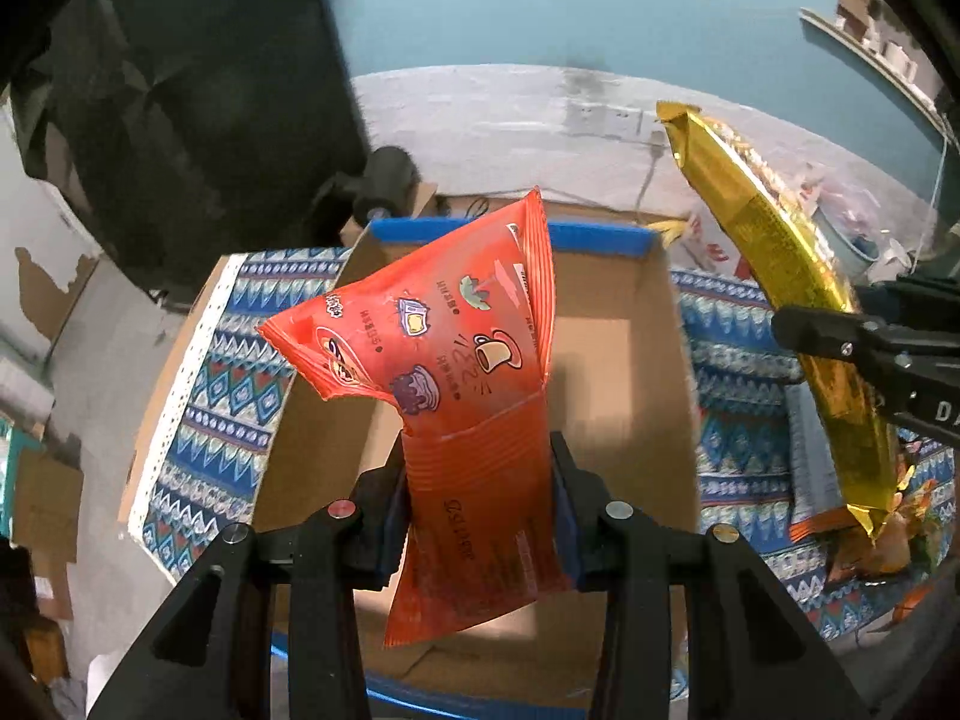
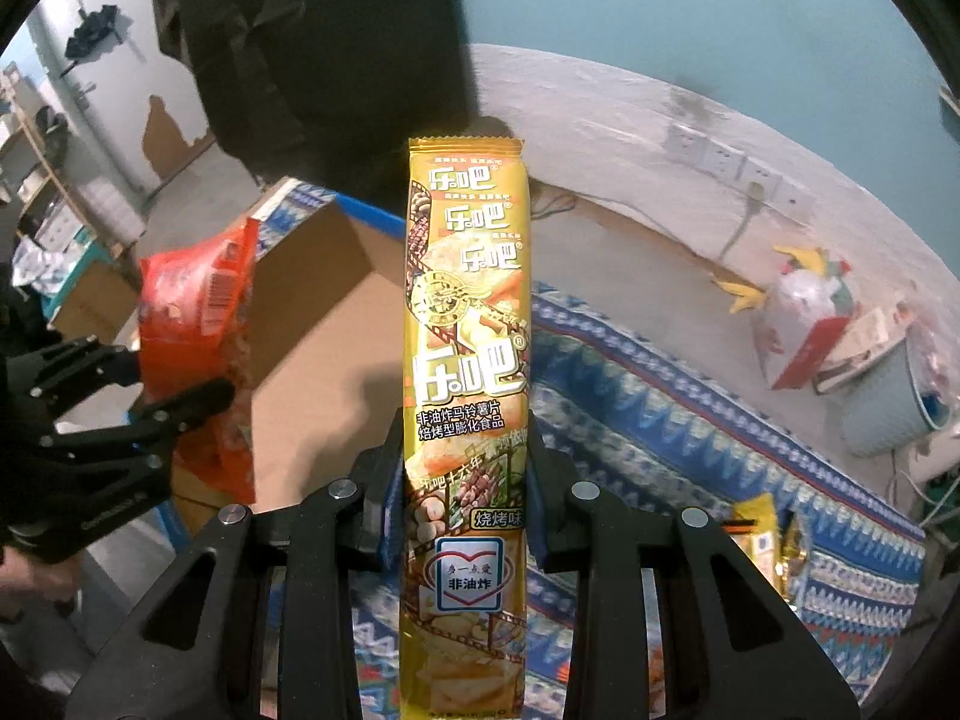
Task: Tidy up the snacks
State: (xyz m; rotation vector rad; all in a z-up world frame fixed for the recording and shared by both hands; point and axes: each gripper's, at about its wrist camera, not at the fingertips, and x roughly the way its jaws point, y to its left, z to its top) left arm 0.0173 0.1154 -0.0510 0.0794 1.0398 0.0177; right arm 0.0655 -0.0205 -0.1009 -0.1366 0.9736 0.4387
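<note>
A: Starting at the left, where do we stand?

B: Our left gripper [image 1: 480, 480] is clamped on the lower part of the red snack bag [image 1: 432, 348]. The bag stands up out of the jaws, its top flopped a little to the left, and it hangs above the open cardboard box [image 1: 630, 360] with the blue tape on its rim.

A: Is anything in the box yet?

B: The part of the floor we can see is bare cardboard. The red bag covers the middle, so we cannot vouch for what lies under it. We judge we are early in the sorting.

A: And further right?

B: Our right gripper [image 2: 465, 480] is closed tight on the long gold chip packet [image 2: 465, 330], gripping it low down, with the packet standing upright. From the left camera it sits right of the box, over the patterned cloth [image 1: 228, 372] rather than over the opening.

A: So neither snack has been put down.

B: No, both are in the air. The red one looks nearer to its drop, while the gold one has yet to come across to the box.

A: What else is left?

B: More packets [image 2: 759, 540] lie on the cloth at the near right, so we expect more trips after these two.
</note>
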